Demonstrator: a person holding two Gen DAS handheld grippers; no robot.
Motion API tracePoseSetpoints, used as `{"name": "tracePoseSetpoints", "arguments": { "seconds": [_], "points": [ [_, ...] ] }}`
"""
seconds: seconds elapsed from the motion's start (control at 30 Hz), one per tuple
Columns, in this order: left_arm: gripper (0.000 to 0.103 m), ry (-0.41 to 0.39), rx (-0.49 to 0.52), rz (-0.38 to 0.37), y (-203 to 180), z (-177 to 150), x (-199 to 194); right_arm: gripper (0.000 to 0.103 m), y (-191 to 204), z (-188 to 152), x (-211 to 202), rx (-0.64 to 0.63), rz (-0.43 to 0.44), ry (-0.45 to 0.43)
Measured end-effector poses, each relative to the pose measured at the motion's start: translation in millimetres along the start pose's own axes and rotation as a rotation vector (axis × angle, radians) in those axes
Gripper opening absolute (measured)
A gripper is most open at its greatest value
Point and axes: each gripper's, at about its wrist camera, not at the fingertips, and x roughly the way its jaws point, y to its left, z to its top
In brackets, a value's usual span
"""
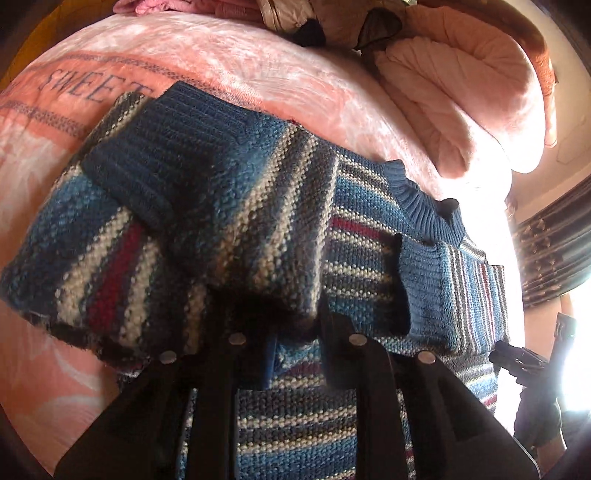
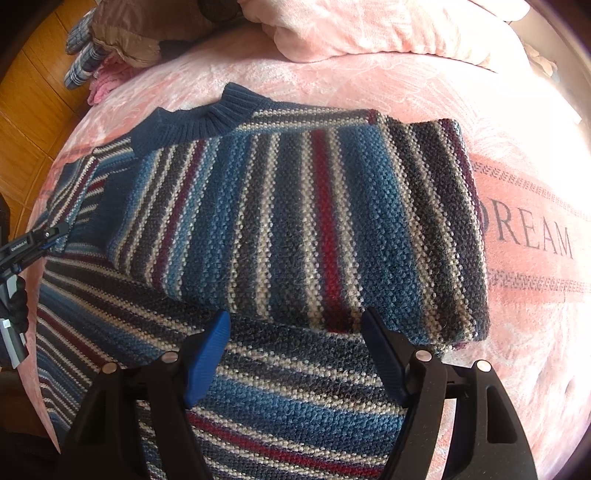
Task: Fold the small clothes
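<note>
Pink plush bedspread (image 2: 436, 92), printed with grey lettering: covers the whole bed and bears every item below.

Striped knitted sweater (image 2: 288, 206), blue, white, grey and dark red with ribbed navy collar: lies flat at the middle of the bedspread, one side folded over the body. A sleeve with a ribbed navy cuff (image 1: 155, 155) is lifted above the sweater's body.

Pale pink quilted pillow (image 1: 443, 99): beyond the sweater's collar, at the bedspread's far edge.

Brown padded garment (image 2: 136, 29): at the far edge of the bedspread, beside a heap of pink and checked cloth.

Left gripper (image 1: 291, 332), black two-finger claw: clamped on the lifted sleeve, whose bulk hides most of the sweater's body from the left wrist camera.

Right gripper (image 2: 295, 336), black claw with blue pads (image 2: 207, 362): fingers spread wide, empty, hovering at the near edge of the sweater's folded side.
</note>
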Motion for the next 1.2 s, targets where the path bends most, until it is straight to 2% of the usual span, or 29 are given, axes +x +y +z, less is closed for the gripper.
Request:
{"name": "tracePoseSetpoints", "arguments": {
  "seconds": [0.07,0.13,0.2,0.27,0.37,0.47,0.57,0.67,0.7,0.9,1.0,1.07,1.13,1.2],
  "points": [
    [0.021,0.021,0.007,-0.026,-1,-2,-7,0.075,3,0,0,-0.009,-0.007,-0.002],
    [0.028,0.035,0.015,-0.069,-1,-4,-20,0.075,5,0,-3,-0.003,0.002,-0.006],
    [0.030,0.042,0.039,-0.099,0,-5,-36,0.075,8,2,-8,0.025,0.042,-0.008],
    [0.030,0.019,0.053,-0.096,5,-4,-56,0.075,15,6,-12,0.060,0.088,-0.002],
    [0.035,-0.055,0.058,-0.048,18,3,-83,0.075,41,17,-17,0.088,0.169,-0.018],
    [0.041,-0.114,0.052,0.086,36,14,-97,0.075,83,36,-14,0.096,0.243,-0.033],
    [0.042,-0.101,0.021,0.183,56,21,-89,0.075,137,55,-1,0.078,0.308,-0.011],
    [0.041,-0.046,0.051,0.301,68,21,-76,0.075,184,70,18,0.074,0.341,0.017],
    [0.041,-0.033,0.058,0.320,70,20,-70,0.075,196,73,26,0.081,0.352,0.029],
    [0.041,0.005,0.039,0.330,87,14,-57,0.075,251,89,65,0.129,0.423,0.096],
    [0.041,0.013,-0.002,0.303,92,17,-56,0.075,271,94,79,0.121,0.400,0.118],
    [0.043,0.011,0.008,0.309,91,18,-57,0.074,279,95,86,0.103,0.377,0.128],
    [0.044,0.009,0.030,0.317,89,18,-58,0.069,285,95,88,0.089,0.348,0.124],
    [0.044,0.006,0.031,0.315,89,17,-59,0.048,286,95,88,0.077,0.366,0.111]
  ]
}}
